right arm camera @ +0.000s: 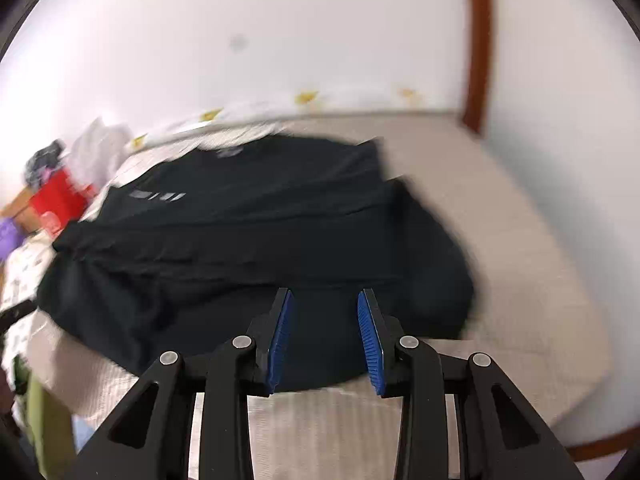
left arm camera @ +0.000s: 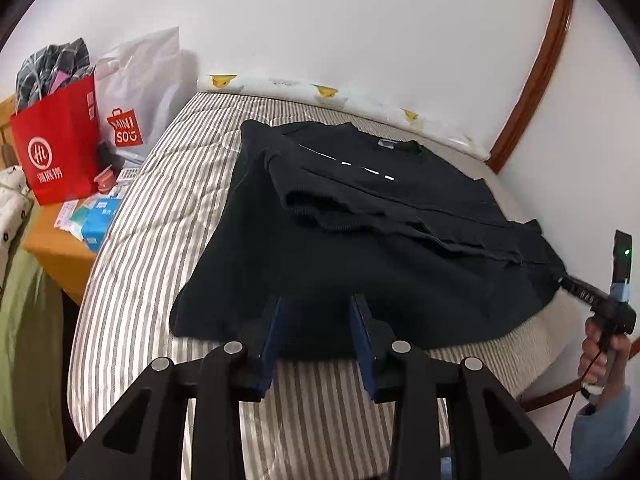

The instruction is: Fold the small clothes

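left gripper (left arm camera: 318,312) released, empty | right gripper (right arm camera: 326,308) released, empty | black shirt (left arm camera: 360,240) part-folded on bed (left arm camera: 140,280) | advice: pinch both near hem corners evenly, fold far

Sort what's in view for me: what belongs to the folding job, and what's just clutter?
Job: black shirt, left gripper, right gripper, striped bedding underneath.

Clutter: red paper bag, white Miniso bag, wooden side table.
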The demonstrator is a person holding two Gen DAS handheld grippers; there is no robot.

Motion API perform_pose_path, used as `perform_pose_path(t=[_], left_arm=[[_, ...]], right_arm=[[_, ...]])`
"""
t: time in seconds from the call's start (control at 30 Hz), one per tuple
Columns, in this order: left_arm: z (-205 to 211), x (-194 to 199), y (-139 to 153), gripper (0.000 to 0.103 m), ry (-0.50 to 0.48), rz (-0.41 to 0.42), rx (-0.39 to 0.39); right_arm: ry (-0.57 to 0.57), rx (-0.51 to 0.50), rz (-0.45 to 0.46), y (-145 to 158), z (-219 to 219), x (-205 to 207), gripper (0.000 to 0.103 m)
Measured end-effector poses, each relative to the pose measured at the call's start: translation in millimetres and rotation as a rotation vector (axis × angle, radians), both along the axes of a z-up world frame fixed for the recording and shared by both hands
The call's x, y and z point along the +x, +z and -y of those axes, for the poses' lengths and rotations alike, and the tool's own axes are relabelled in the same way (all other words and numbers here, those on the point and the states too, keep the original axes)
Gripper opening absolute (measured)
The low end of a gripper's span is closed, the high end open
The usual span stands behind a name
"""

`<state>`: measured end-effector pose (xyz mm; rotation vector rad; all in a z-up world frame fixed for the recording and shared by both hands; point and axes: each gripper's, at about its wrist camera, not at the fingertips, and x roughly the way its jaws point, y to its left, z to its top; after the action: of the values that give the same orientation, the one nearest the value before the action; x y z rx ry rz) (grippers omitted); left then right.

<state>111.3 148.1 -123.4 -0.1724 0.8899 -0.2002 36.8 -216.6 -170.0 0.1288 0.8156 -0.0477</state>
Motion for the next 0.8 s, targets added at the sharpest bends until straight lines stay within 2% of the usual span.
perform_pose_path(t=[0.1, 0.13, 0.2, 0.33, 0.43, 0.57, 0.73, 0.8], left_arm=[[8.4, 18.9, -9.0, 0.032, -0.004, -0.033, 0.004], [11.1, 24.3, -12.3, 0.032, -0.006, -0.046, 0.013], [17.5, 35.0, -19.0, 0.032, -0.013, -0.065, 0.04], [27.5, 58.4, -25.6, 0.032, 0.009, -0.058, 0.111], [35.7, 76.7, -27.2, 0.032, 0.003, -0.037, 0.116], [45.1, 95.4, -33.6, 0.032, 0.013, -0.024, 0.144], [36.4, 114.0, -25.2, 0.032, 0.037, 0.001, 0.054], [35.2, 122.6, -22.6, 0.032, 0.039, 0.002, 0.041]], right_arm=[[-0.006, -0.068, -0.076, -28.1, -11.1, 24.2, 0.029], [-0.019, -0.087, -0.095, -35.7, -11.3, 30.7, 0.025], [-0.029, -0.083, -0.117, -43.9, -8.6, 39.8, 0.022], [-0.036, -0.05, -0.077, -38.8, 0.4, 43.5, 0.018], [-0.038, -0.071, -0.053, -31.0, 2.2, 50.9, 0.018], [-0.049, -0.092, -0.069, -32.9, 1.8, 67.6, 0.016], [-0.076, -0.077, -0.064, -27.4, 9.5, 99.2, 0.016], [-0.079, -0.079, -0.062, -22.9, 10.2, 115.0, 0.015]])
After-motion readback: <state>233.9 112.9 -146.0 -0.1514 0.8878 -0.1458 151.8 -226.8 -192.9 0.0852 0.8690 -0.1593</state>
